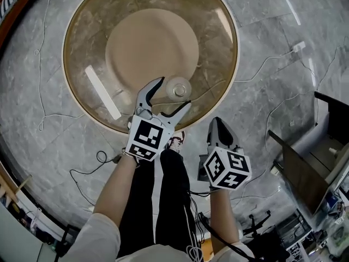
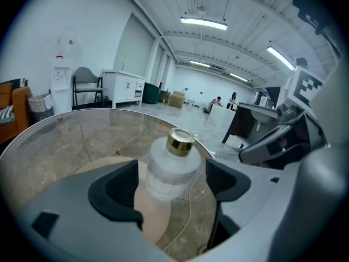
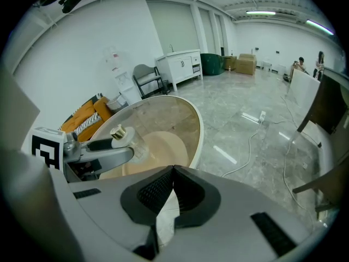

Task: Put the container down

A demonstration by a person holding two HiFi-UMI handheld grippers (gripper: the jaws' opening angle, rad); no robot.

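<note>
Glass made up the broad round table [image 1: 82, 37], on which the container [image 2: 172, 168] was seen standing upright, close to the edge nearest the person. The left gripper [image 1: 175, 91] was held around it, jaws spread wide on either side, with neither pad seeming to press. The right gripper [image 3: 173, 187] was kept closed on nothing, beyond the table's edge and farther off. A straight withdrawal toward the person was judged sufficient.
</note>
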